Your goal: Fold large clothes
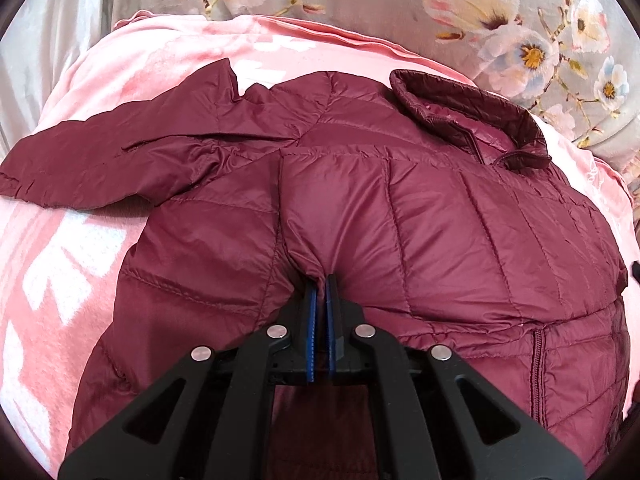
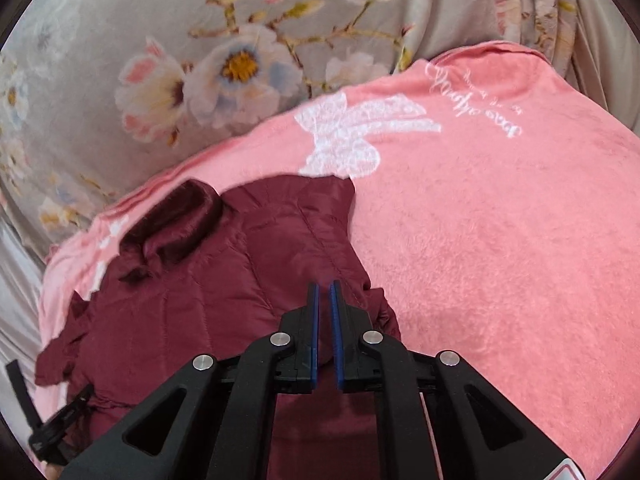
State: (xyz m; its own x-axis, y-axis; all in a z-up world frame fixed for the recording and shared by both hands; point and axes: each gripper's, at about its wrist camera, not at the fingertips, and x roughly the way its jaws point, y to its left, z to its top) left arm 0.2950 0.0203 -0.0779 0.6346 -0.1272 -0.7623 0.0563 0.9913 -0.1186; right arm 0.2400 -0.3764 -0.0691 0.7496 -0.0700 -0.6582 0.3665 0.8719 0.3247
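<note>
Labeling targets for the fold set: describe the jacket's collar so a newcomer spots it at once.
Start at the pink blanket spread over the flowered sheet; the maroon quilted jacket lies on it. Follow the zipper line to the end nearest the flowered sheet, away from the left claw. There the collar stands up as a darker ring, unlike the flat quilted panels beside it.

A pink fleece blanket bearing white bow and script motifs covers the work surface, bordered on its far side by grey floral-print fabric and at the left edge by plain, glossy grey cloth, under even, diffuse lighting.
</note>
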